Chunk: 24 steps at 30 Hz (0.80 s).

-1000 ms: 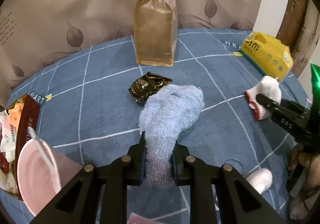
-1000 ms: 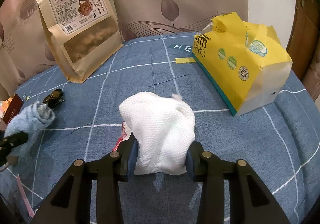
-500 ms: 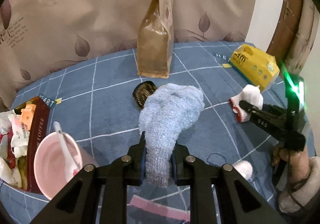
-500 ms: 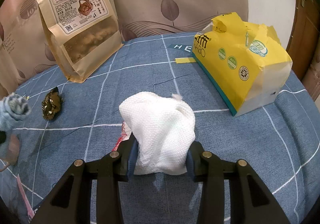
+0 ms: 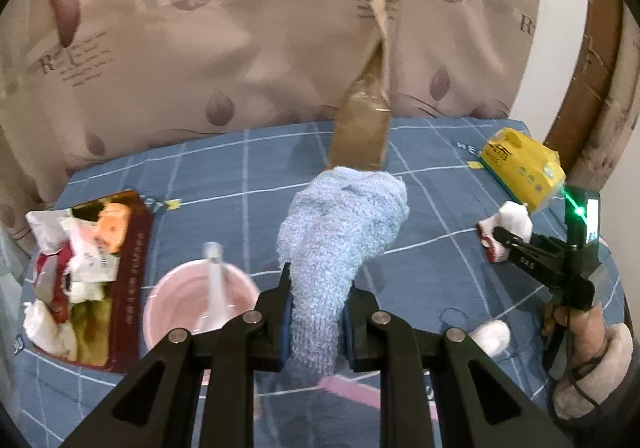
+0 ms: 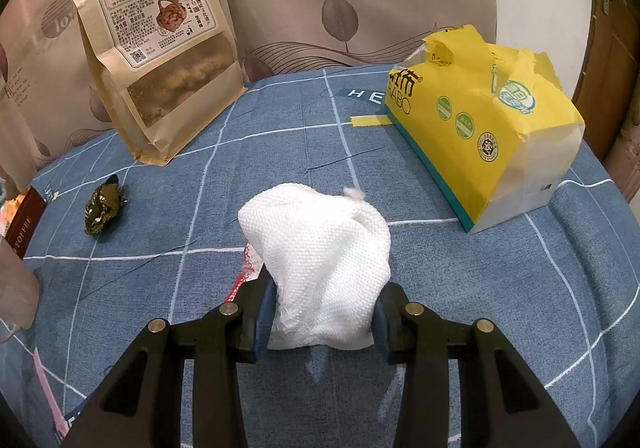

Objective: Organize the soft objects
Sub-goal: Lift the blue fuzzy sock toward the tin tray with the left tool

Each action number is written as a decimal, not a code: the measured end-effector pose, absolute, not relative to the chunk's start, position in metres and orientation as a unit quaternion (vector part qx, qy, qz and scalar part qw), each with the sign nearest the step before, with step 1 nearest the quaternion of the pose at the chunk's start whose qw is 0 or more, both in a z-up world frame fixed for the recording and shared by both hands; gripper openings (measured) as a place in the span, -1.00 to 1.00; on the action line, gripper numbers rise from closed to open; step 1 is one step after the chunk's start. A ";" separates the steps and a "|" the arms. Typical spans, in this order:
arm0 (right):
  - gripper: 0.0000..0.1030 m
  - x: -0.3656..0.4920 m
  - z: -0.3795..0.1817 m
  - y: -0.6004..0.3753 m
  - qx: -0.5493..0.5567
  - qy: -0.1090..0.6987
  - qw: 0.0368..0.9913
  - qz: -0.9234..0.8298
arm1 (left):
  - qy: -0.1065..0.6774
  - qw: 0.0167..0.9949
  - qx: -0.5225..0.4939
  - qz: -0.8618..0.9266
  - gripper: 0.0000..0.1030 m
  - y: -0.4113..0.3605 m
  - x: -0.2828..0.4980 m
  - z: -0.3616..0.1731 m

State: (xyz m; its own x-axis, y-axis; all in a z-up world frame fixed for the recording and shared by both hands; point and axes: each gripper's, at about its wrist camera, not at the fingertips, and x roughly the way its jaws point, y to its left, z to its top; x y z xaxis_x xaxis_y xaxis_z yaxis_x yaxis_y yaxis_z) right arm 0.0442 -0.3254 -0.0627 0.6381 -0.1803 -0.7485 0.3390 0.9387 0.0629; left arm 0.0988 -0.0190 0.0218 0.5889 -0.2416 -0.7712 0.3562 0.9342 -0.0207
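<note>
My left gripper (image 5: 316,322) is shut on a fuzzy light-blue sock (image 5: 340,236), lifted well above the blue checked cloth (image 5: 248,176). My right gripper (image 6: 322,320) is shut on a white knitted glove with a red cuff (image 6: 320,260), low over the cloth. In the left wrist view the right gripper (image 5: 508,238) shows at the right with the white glove (image 5: 512,220) in it. A small white soft thing (image 5: 490,334) lies on the cloth near the front.
A pink cup with a spoon (image 5: 200,308) and a dark red box of wrappers (image 5: 88,276) stand at the left. A brown snack bag (image 6: 160,52) stands at the back, a yellow pack (image 6: 480,124) at the right. A dark crumpled wrapper (image 6: 102,204) lies mid-cloth.
My left gripper has risen and pulled back with the blue sock, so more of the table shows and the dark wrapper is hidden behind the sock. The right gripper has kept still.
</note>
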 end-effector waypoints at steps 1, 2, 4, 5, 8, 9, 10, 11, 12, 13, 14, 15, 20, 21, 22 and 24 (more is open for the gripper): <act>-0.25 0.044 -0.063 -0.325 0.099 0.400 0.900 -0.144 | 0.421 0.890 0.068 -0.164 -0.63 -0.014 0.099 0.023; -0.25 0.044 -0.063 -0.325 0.099 0.400 0.900 -0.144 | 0.421 0.891 0.067 -0.159 -0.63 -0.009 0.099 0.024; -0.25 0.044 -0.063 -0.325 0.099 0.400 0.900 -0.144 | 0.419 0.893 0.062 -0.150 -0.63 0.003 0.099 0.028; -0.25 0.044 -0.063 -0.325 0.099 0.400 0.899 -0.145 | 0.418 0.895 0.061 -0.145 -0.62 0.007 0.099 0.030; -0.25 0.044 -0.063 -0.325 0.099 0.400 0.899 -0.145 | 0.411 0.901 0.058 -0.125 -0.62 0.026 0.099 0.036; -0.25 0.044 -0.063 -0.326 0.100 0.400 0.899 -0.145 | 0.410 0.902 0.058 -0.119 -0.62 0.033 0.098 0.037; -0.25 0.044 -0.063 -0.326 0.100 0.400 0.899 -0.145 | 0.409 0.904 0.057 -0.110 -0.62 0.040 0.099 0.039; -0.25 0.044 -0.063 -0.326 0.100 0.400 0.899 -0.145 | 0.408 0.905 0.056 -0.104 -0.62 0.046 0.099 0.040; -0.25 0.044 -0.063 -0.326 0.099 0.400 0.899 -0.145 | 0.407 0.907 0.054 -0.095 -0.63 0.054 0.100 0.041; -0.25 0.044 -0.063 -0.326 0.099 0.400 0.899 -0.145 | 0.407 0.907 0.054 -0.088 -0.62 0.060 0.100 0.041; -0.25 0.044 -0.063 -0.325 0.099 0.400 0.899 -0.145 | 0.408 0.908 0.053 -0.077 -0.63 0.069 0.102 0.042; -0.25 0.044 -0.063 -0.326 0.100 0.400 0.899 -0.145 | 0.407 0.909 0.053 -0.070 -0.63 0.076 0.102 0.043; -0.25 0.044 -0.064 -0.325 0.099 0.401 0.899 -0.145 | 0.409 0.911 0.050 -0.030 -0.63 0.109 0.106 0.042; -0.25 0.044 -0.064 -0.326 0.100 0.401 0.899 -0.145 | 0.409 0.911 0.050 -0.024 -0.63 0.114 0.107 0.042; -0.25 0.044 -0.064 -0.326 0.100 0.401 0.899 -0.145 | 0.410 0.910 0.050 -0.017 -0.62 0.119 0.108 0.041; -0.25 0.044 -0.064 -0.326 0.100 0.401 0.899 -0.145 | 0.412 0.910 0.048 -0.003 -0.62 0.131 0.111 0.039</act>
State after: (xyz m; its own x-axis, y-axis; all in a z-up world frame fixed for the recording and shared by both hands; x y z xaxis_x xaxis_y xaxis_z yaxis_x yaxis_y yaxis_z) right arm 0.0445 -0.3256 -0.0637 0.6369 -0.1810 -0.7494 0.3409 0.9380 0.0632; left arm 0.1106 0.1311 0.0390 0.6598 0.0348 -0.7506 0.0446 0.9954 0.0853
